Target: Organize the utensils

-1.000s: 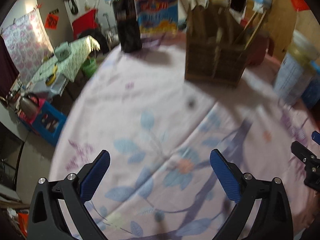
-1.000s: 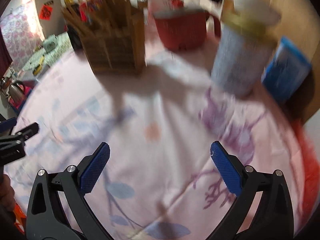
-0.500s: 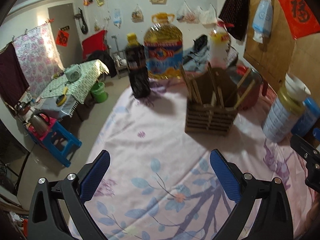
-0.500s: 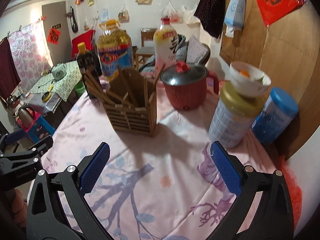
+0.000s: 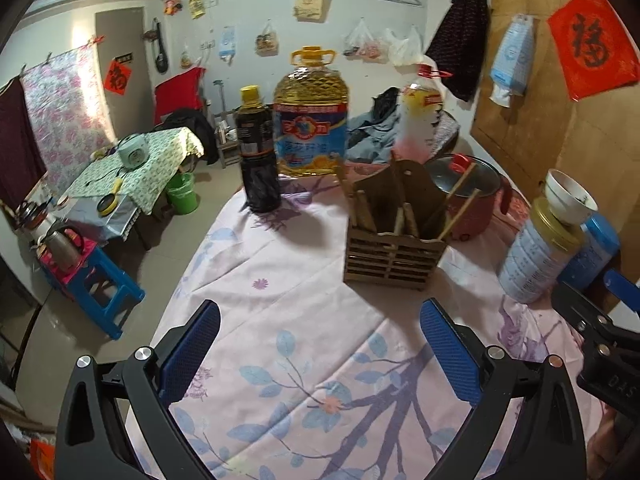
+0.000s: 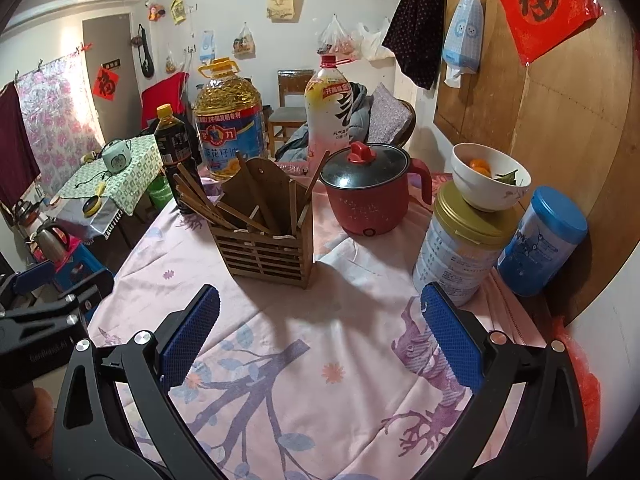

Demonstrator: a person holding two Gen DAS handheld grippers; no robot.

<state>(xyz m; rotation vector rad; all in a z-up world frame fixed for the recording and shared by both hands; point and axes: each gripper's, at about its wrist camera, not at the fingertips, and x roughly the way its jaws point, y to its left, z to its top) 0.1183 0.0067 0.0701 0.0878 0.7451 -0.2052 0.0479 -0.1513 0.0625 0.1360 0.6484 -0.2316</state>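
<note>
A slatted wooden utensil holder [image 5: 394,252] [image 6: 266,246] stands on the pink flowered tablecloth [image 5: 304,320] [image 6: 320,344], with several wooden chopsticks [image 6: 208,204] and utensils leaning in it. My left gripper [image 5: 320,344] is open and empty, held above the cloth in front of the holder. My right gripper [image 6: 320,332] is open and empty too, above the cloth near the holder. Each gripper shows at the edge of the other's view, the right one [image 5: 600,344] and the left one [image 6: 44,320].
Behind the holder stand a dark sauce bottle [image 5: 256,152], a big oil jug [image 5: 312,116], a drink bottle [image 6: 328,108] and a red electric pot [image 6: 368,192]. At right are a milk-powder tin [image 6: 460,248] with a bowl [image 6: 490,176] on it and a blue canister [image 6: 544,240].
Both grippers have pulled back and risen from the cloth; the holder now looks farther away and the views have gone from blurred to steady. Both stay open and empty.
</note>
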